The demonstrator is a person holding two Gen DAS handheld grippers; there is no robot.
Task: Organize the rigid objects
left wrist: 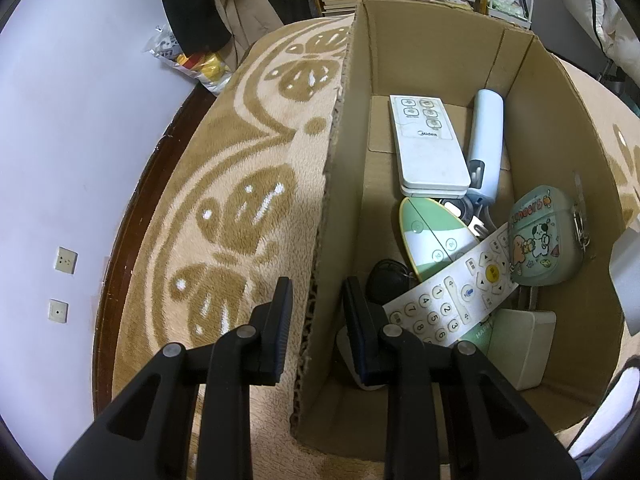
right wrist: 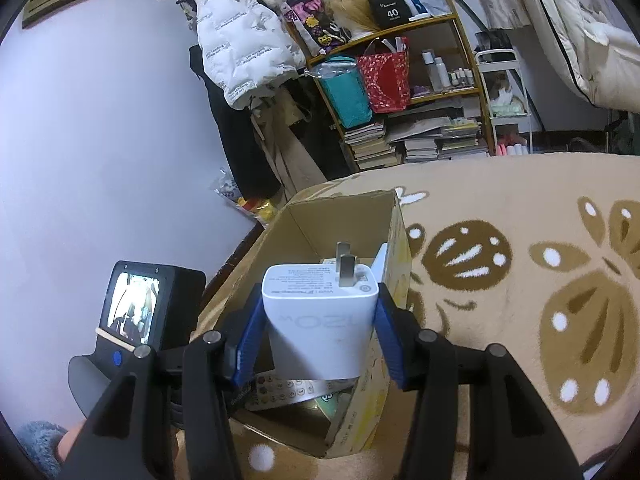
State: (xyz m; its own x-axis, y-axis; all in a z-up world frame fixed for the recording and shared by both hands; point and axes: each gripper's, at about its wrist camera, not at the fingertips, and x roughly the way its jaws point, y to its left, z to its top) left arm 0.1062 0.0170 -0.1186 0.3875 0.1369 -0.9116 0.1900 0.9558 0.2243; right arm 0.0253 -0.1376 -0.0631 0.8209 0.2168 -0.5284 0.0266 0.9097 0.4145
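Between right gripper [right wrist: 320,320] pads: white charger [right wrist: 322,320], clamped above box [right wrist: 396,240].

Cardboard box [left wrist: 400,60] on patterned blanket [left wrist: 248,200]

Brown cardboard box [left wrist: 420,60], white charger [right wrist: 320,320], tan-and-cream leaf-pattern blanket [right wrist: 520,280], white-and-green remote [left wrist: 432,236], pale blue wall [left wrist: 60,120]
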